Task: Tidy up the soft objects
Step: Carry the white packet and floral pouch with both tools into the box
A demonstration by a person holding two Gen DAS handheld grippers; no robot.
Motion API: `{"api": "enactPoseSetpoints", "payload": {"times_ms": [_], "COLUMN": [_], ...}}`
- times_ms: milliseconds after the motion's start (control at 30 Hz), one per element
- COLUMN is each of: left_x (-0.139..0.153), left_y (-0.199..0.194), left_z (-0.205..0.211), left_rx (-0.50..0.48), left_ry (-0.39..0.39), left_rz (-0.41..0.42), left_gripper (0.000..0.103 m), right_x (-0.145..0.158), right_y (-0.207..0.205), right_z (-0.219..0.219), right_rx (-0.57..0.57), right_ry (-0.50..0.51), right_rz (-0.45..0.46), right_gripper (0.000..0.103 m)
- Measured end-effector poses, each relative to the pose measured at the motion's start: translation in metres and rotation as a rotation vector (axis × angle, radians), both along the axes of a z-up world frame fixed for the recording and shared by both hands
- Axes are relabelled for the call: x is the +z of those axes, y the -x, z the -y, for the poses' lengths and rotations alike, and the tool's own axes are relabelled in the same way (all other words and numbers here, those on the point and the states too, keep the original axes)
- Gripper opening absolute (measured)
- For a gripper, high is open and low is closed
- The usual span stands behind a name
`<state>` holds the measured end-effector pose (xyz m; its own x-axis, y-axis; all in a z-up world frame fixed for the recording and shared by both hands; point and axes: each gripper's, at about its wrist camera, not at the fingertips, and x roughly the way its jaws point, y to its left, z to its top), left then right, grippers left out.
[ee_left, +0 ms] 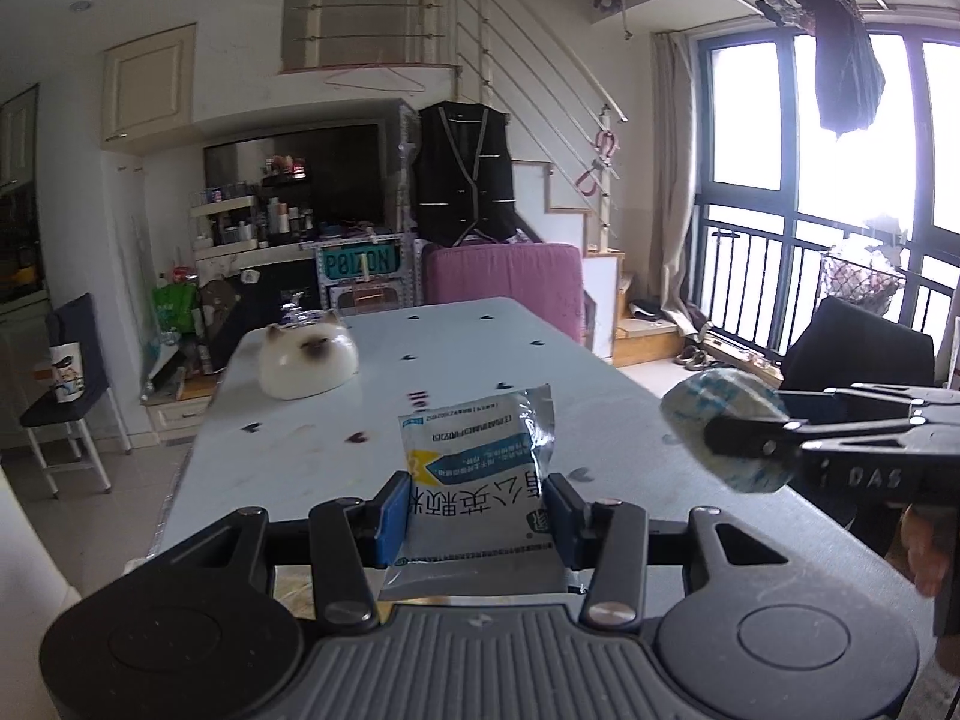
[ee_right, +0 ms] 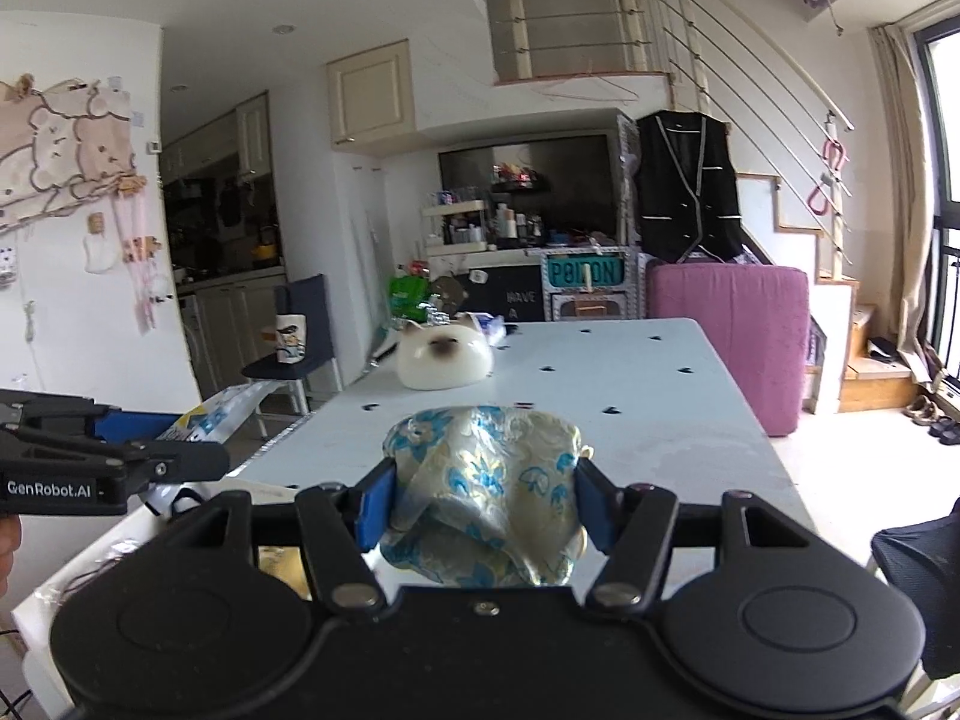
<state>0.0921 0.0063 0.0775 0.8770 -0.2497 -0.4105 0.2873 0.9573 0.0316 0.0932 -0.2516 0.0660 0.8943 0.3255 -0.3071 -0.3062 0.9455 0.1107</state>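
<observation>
- Left wrist view: your left gripper (ee_left: pixel 474 519) pinches a silver-and-white foil sachet printed with blue and yellow panels and Chinese text (ee_left: pixel 477 480) between its blue pads (ee_left: pixel 393 516). The sachet stands upright, its upper half rising clear above the fingers, held over the near end of the pale blue table dotted with small dark hearts (ee_left: pixel 600 360).
- In that same view, your right gripper (ee_left: pixel 729 441) comes in from the right edge, closed on a soft round bundle in clear wrap with a blue floral print (ee_left: pixel 720 420), held above the table's right side, well apart from the sachet.
- A white, round cat-face plush with a brown muzzle (ee_left: pixel 309 360) lies near the table's far left corner.
- Right wrist view: your right gripper (ee_right: pixel 483 501) squeezes the floral bundle (ee_right: pixel 486 480) between both pads, over the table (ee_right: pixel 660 372).
- At the left edge, your left gripper (ee_right: pixel 198 456) grips the sachet (ee_right: pixel 210 414), seen edge-on.
- The cat plush (ee_right: pixel 444 360) rests far back on the table's left.
</observation>
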Motion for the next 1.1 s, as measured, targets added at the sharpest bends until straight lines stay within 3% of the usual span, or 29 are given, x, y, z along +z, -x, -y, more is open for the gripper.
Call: {"api": "enactPoseSetpoints", "payload": {"times_ms": [233,400,600,800,1100], "left_x": [-0.002,-0.017,-0.068,-0.116,-0.139], "left_y": [0.022,0.031,0.030,0.021,0.022], "left_z": [-0.044,-0.065,-0.066,-0.076,-0.095], "left_rx": [0.075,0.101,0.073,0.114,0.196], "left_ry": [0.001,0.040,0.104,0.151,0.081], "left_rz": [0.000,-0.048,-0.198,-0.310,-0.323], "left_gripper": [0.049,0.049,0.049,0.049,0.049], "right_x": [-0.001,-0.010,-0.024,-0.038,-0.058], "right_y": [0.010,0.015,0.014,0.016,0.015], "right_z": [-0.024,-0.042,-0.059,-0.076,-0.102], "right_rx": [0.069,0.121,0.158,0.202,0.273], "right_ry": [-0.020,-0.028,-0.026,-0.011,-0.012], "right_rz": [-0.002,-0.030,-0.081,-0.122,-0.194], "right_gripper": [0.063,0.063,0.063,0.063,0.063]}}
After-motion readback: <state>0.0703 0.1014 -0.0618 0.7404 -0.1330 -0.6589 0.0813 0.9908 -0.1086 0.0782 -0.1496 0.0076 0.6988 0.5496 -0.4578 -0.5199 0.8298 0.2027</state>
